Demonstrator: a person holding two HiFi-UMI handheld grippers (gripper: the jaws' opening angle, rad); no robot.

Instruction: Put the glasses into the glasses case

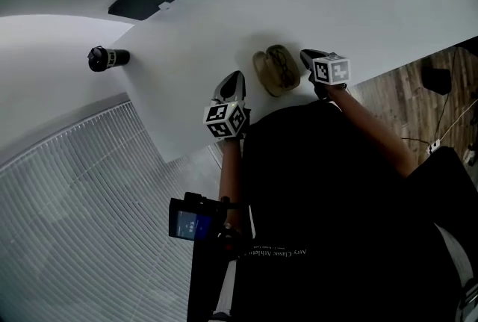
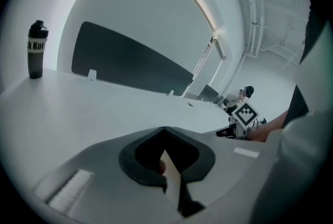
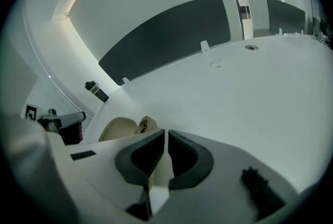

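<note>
Open beige glasses case (image 1: pixel 276 70) on white desk (image 1: pixel 358 7) near its front edge, contents unclear, left hand-held gripper (image 1: pixel 237 77) jaws together, empty, near case, right hand-held gripper (image 1: pixel 306 54) jaws together, empty, just beside case, black bottle (image 1: pixel 107 57) well apart at left.

Bottle (image 2: pixel 36 50), dark, on the table (image 2: pixel 104 108): white lettering on its band, partly showing, read "k Ko"; the rest was turned away. Shirt (image 1: pixel 336 186), black: one line of small white print low on the front, too small to read surely. Left gripper (image 1: pixel 234 80) and right gripper (image 1: pixel 308 55): each carried a cube faced with black-and-white square code markers. Small screen (image 1: pixel 187 224): bluish display; characters illegible.
</note>
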